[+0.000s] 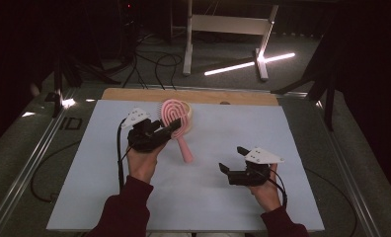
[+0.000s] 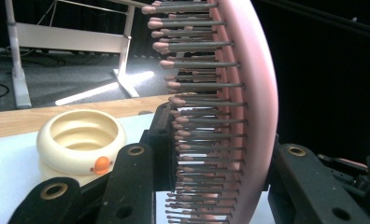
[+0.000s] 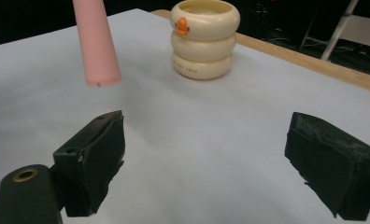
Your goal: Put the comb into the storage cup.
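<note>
High view: my left gripper (image 1: 171, 127) has its jaws clamped on the pink hairbrush (image 1: 176, 116), lifted near the table's (image 1: 292, 148) far edge. Right gripper (image 1: 231, 160) idles, jaws apart.

Left gripper view: bristles up close, cream ringed holder (image 2: 80, 140) just beyond.

Right gripper view: brush handle hangs near the holder, so I'd guess dropping it in comes next. Nothing's blocking.

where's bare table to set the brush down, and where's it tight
Free: the wide patch between the left gripper and the right gripper, and the whole far right of the table. Crowded: the far left-centre, where the pink brush, held in the left gripper, sits beside the cream ringed cup.
</note>
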`<state>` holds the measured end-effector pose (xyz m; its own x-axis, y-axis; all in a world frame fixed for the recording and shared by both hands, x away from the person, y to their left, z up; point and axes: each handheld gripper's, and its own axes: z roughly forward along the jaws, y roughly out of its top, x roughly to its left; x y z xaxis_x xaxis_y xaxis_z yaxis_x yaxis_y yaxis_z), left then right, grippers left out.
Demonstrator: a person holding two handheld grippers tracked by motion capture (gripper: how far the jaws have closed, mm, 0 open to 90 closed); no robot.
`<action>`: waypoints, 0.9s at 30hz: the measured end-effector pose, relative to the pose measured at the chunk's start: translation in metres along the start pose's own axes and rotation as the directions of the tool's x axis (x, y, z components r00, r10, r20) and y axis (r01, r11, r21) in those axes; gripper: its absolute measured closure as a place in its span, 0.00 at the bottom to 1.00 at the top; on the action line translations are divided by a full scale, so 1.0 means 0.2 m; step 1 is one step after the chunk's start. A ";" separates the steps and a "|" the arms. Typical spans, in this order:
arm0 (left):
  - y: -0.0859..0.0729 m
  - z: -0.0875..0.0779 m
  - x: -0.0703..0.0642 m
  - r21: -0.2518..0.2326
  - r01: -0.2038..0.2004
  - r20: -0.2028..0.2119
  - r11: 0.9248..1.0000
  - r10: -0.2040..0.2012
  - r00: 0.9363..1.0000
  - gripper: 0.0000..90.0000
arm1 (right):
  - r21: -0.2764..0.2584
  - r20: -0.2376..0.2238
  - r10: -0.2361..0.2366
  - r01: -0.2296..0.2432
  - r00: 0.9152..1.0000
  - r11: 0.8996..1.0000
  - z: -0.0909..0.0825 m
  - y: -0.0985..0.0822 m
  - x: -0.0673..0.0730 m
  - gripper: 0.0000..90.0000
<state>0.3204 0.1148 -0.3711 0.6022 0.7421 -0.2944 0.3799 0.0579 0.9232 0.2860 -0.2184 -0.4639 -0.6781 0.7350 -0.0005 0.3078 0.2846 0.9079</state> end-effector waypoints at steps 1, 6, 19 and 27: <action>0.00 0.00 0.00 -0.001 -0.001 -0.002 1.000 0.001 1.000 0.71 | 0.002 0.000 -0.002 0.002 1.000 1.000 0.00 -0.01 0.00 0.14; 0.01 -0.02 0.03 -0.010 0.001 -0.012 1.000 -0.002 1.000 0.71 | 0.002 0.011 0.007 -0.007 1.000 1.000 -0.02 -0.03 -0.02 0.14; 0.05 -0.05 0.09 -0.028 0.010 -0.038 1.000 -0.011 0.999 0.71 | -0.008 0.030 0.018 -0.018 0.999 1.000 -0.06 -0.09 -0.06 0.14; 0.07 -0.06 0.11 -0.043 0.006 -0.041 0.999 -0.007 0.999 0.71 | -0.037 0.043 0.033 -0.031 0.999 0.999 -0.10 -0.11 -0.09 0.14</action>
<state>0.3308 0.1398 -0.3628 0.5701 0.7683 -0.2909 0.3524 0.0911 0.9314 0.2784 -0.2496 -0.4760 -0.6384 0.7696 0.0112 0.3038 0.2385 0.9224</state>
